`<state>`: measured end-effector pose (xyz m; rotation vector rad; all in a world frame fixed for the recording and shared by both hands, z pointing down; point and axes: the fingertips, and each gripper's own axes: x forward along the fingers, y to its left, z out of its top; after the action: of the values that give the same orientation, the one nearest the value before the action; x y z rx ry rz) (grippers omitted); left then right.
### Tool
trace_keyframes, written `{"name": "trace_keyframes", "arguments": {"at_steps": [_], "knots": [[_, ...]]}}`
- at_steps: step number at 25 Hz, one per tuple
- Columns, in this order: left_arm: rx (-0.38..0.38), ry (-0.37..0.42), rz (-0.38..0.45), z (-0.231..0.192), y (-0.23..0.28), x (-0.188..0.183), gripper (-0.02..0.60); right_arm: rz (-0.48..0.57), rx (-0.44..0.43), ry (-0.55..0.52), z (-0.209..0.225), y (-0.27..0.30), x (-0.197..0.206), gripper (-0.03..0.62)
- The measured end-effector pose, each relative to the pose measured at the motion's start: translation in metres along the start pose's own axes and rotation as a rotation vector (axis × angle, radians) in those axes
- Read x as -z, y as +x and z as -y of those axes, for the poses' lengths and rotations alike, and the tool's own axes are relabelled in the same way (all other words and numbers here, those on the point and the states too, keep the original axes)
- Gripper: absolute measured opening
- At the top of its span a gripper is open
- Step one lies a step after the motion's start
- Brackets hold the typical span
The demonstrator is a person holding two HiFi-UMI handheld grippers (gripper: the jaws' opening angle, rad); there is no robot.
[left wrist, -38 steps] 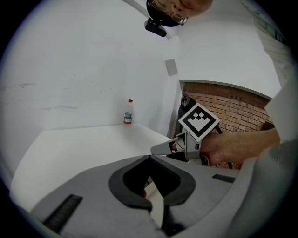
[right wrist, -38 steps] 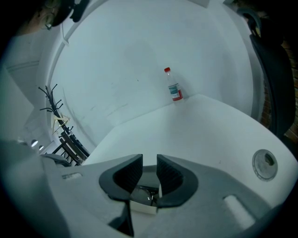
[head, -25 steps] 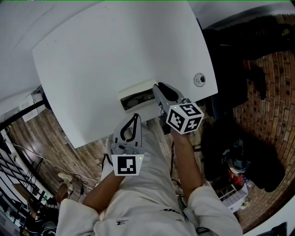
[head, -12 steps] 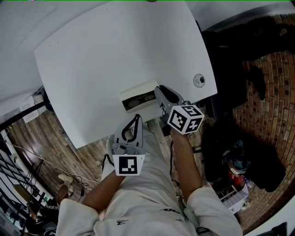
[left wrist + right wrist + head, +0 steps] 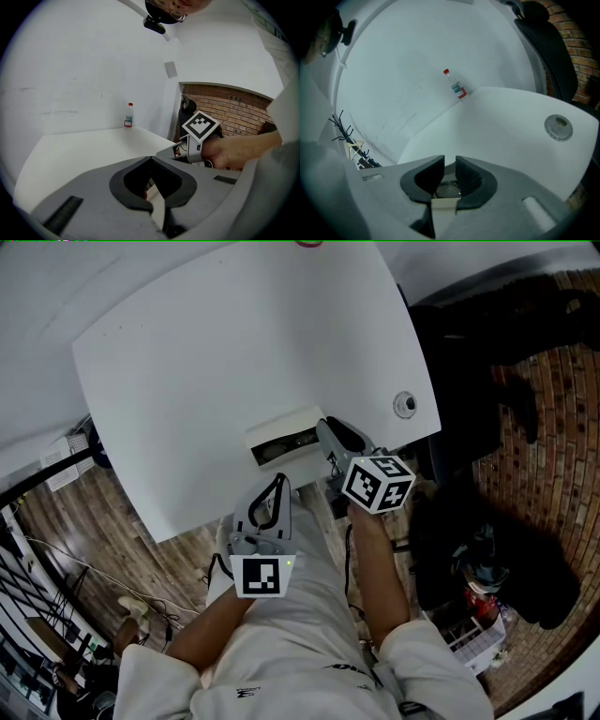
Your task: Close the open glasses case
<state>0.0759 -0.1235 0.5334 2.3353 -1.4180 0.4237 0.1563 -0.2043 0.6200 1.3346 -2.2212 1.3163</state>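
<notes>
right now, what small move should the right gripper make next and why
Probably swing the right gripper over, folding shut the edge it pinches of the cream rectangular glasses case: the case lies open on the white table with glasses showing, and the left gripper hangs shut short of it.

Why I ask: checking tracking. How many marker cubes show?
2. One cube on the left gripper, over the person's lap; the other cube on the right gripper, closed on the glasses case at the table's near edge. None seems hidden.
</notes>
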Motion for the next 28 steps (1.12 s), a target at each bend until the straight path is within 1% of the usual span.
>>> {"name": "trace_keyframes", "arguments": {"at_steps": [2, 5, 8, 11, 14, 18, 21, 24, 28], "knots": [[0.001, 0.001, 0.004, 0.001, 0.000, -0.001, -0.002, -0.001, 0.005, 0.002, 0.001, -0.002, 0.001, 0.071], [-0.003, -0.026, 0.015, -0.001, -0.001, -0.002, -0.002, 0.000, 0.019, 0.001, 0.002, -0.005, 0.003, 0.069], [-0.001, 0.005, 0.014, -0.006, -0.004, -0.003, -0.002, -0.005, 0.019, 0.003, 0.000, -0.004, 0.006, 0.069], [0.000, 0.005, 0.008, -0.004, -0.004, -0.003, -0.002, -0.008, 0.023, 0.000, 0.002, -0.007, 0.006, 0.069], [0.001, 0.025, 0.018, -0.006, -0.005, -0.006, -0.002, -0.011, 0.031, 0.000, 0.002, -0.008, 0.009, 0.067], [-0.007, -0.009, 0.021, -0.008, -0.008, -0.007, -0.002, -0.015, 0.041, 0.001, 0.002, -0.011, 0.012, 0.066], [0.002, 0.005, 0.009, -0.008, -0.010, -0.006, -0.002, -0.018, 0.045, 0.000, 0.002, -0.012, 0.014, 0.064], [0.006, 0.028, 0.024, -0.009, -0.010, -0.009, -0.002, -0.019, 0.051, 0.000, 0.003, -0.014, 0.015, 0.064], [-0.009, 0.002, 0.034, -0.012, -0.012, -0.011, -0.002, -0.026, 0.058, -0.002, 0.005, -0.014, 0.019, 0.064]]}}
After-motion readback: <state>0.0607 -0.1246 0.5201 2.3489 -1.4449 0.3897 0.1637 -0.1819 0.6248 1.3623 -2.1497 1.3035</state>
